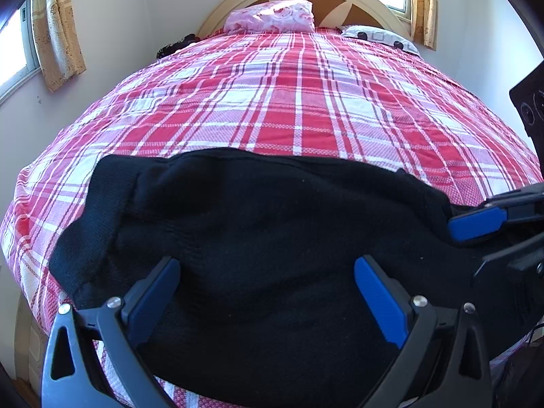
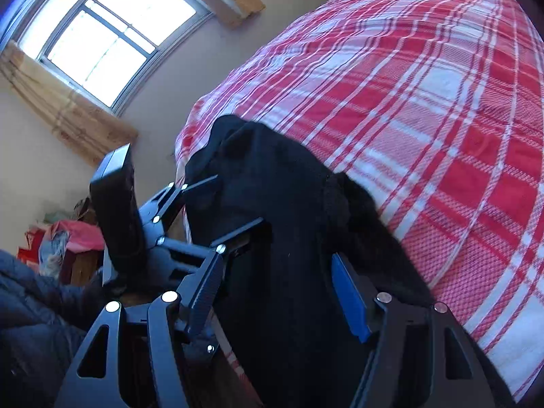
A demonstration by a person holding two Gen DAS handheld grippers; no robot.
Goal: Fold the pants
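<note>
Black pants (image 1: 258, 224) lie bunched at the near edge of a bed with a red and white plaid cover (image 1: 272, 102). My left gripper (image 1: 267, 268) is open, its blue pads spread wide just above the cloth. My right gripper (image 2: 289, 265) is also open, over the pants (image 2: 272, 187) at their right end; its blue finger (image 1: 476, 224) shows at the right of the left wrist view. The left gripper's black frame (image 2: 176, 210) shows in the right wrist view, next to the pants. Neither gripper holds cloth.
A pink pillow (image 1: 272, 17) and a patterned pillow (image 1: 380, 37) lie at the headboard. Curtained windows (image 2: 108, 34) are on the walls. A pile of clothes (image 2: 64, 238) lies on the floor left of the bed.
</note>
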